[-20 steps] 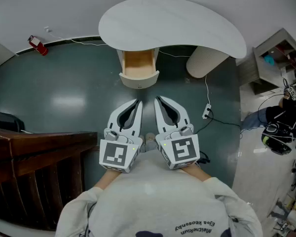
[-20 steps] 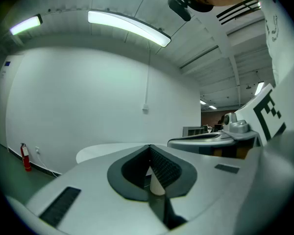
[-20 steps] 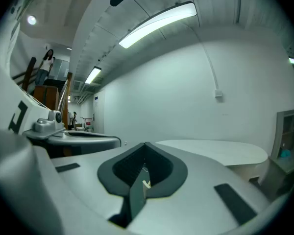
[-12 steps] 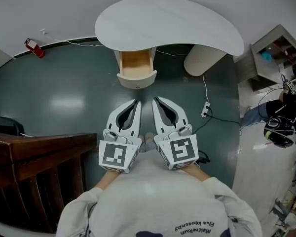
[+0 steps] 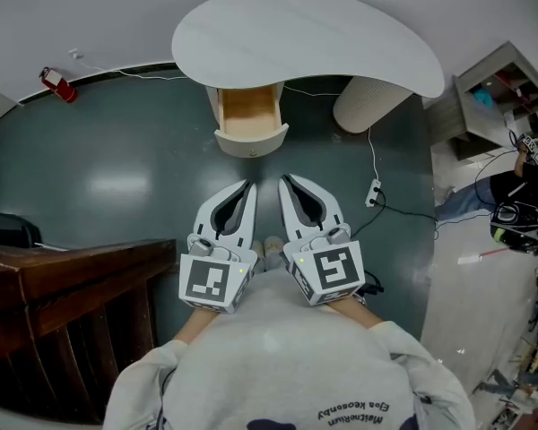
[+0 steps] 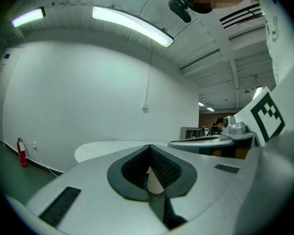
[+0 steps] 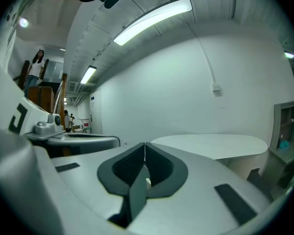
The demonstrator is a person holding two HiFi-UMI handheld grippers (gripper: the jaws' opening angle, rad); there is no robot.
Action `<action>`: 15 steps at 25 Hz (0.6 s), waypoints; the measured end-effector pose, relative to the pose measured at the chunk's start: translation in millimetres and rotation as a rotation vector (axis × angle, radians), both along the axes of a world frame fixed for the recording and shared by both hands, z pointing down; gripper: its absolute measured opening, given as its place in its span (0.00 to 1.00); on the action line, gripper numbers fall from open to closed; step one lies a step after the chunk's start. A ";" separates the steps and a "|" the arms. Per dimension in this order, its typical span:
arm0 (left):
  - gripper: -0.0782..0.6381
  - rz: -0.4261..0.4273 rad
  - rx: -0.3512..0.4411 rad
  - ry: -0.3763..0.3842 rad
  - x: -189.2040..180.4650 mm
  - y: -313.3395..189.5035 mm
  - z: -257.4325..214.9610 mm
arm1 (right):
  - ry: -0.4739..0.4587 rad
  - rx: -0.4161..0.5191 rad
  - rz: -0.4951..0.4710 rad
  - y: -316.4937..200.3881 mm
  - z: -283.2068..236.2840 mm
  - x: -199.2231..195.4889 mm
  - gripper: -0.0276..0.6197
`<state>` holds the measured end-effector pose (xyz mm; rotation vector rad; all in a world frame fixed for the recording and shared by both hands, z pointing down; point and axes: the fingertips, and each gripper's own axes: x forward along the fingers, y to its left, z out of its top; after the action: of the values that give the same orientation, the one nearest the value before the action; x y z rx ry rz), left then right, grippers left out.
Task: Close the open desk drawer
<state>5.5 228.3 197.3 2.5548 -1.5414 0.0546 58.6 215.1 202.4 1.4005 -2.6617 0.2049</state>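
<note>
The drawer [image 5: 249, 119] stands open at the table's [image 5: 305, 38] near edge. The left gripper [image 5: 248, 186] and right gripper [image 5: 285, 181], both closed and empty, hover side by side, well apart from it.

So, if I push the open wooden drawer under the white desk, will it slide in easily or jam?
The pale wooden drawer with the curved white front looks empty, so it is probably light and should slide easily. Its front is rounded, so an off-centre push may slip sideways or skew it. Pushing at the middle seems safer.
</note>
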 end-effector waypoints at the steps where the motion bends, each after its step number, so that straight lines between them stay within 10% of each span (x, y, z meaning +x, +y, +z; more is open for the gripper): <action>1: 0.12 0.003 -0.003 0.003 -1.8 0.0 1.3 | 0.000 -0.006 0.002 0.7 1.2 -1.2 0.07; 15: 0.12 0.015 -0.021 0.005 -16.5 -28.9 10.2 | -0.014 -0.009 0.013 -23.8 6.0 -11.4 0.07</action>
<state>-11.0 199.5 207.5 2.5486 -1.5113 0.0653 47.2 191.3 208.4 1.4198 -2.6603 0.2285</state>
